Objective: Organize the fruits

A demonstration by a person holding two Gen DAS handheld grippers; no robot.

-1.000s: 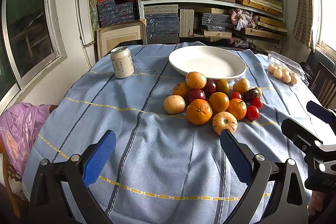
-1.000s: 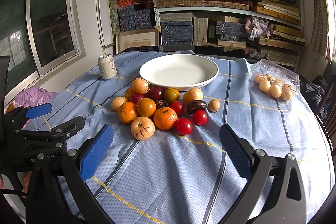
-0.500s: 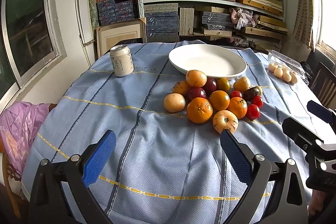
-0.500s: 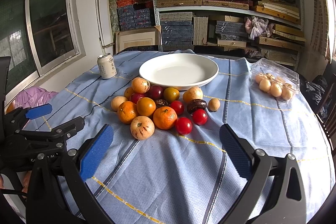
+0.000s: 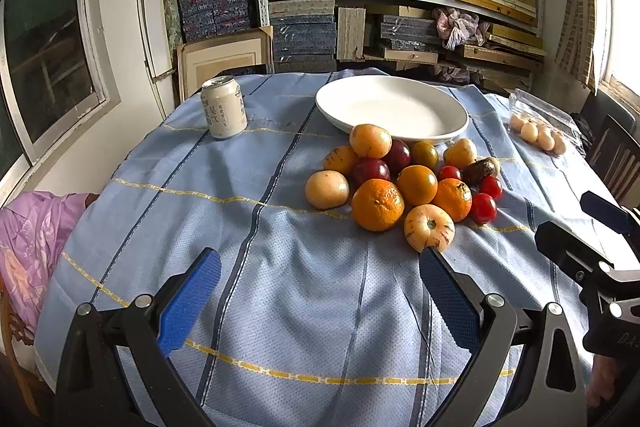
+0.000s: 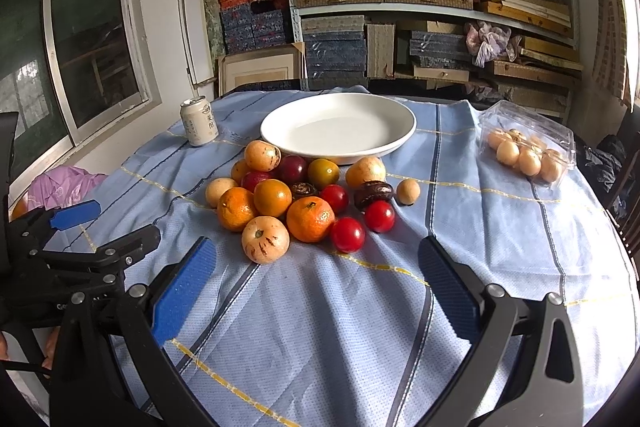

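Observation:
A pile of fruit lies mid-table: oranges (image 5: 377,204) (image 6: 310,219), a pale striped fruit (image 5: 429,227) (image 6: 265,239), red tomatoes (image 6: 347,234), dark plums (image 5: 371,171) and others. An empty white plate (image 5: 392,109) (image 6: 338,126) stands just behind the pile. My left gripper (image 5: 320,281) is open and empty, near the table's front, short of the fruit. My right gripper (image 6: 318,265) is open and empty, just short of the striped fruit and tomatoes. Each gripper shows in the other's view, the right one (image 5: 588,227) and the left one (image 6: 104,231).
A drink can (image 5: 223,107) (image 6: 199,121) stands back left. A clear plastic box of pale round fruits (image 5: 540,129) (image 6: 526,147) sits back right. The blue striped cloth (image 5: 240,227) covers the table. Shelves of boxes stand behind, a chair at right.
Both grippers have moved slightly forward toward the fruit pile. Jaws stay open and empty. Nothing on the table has moved.

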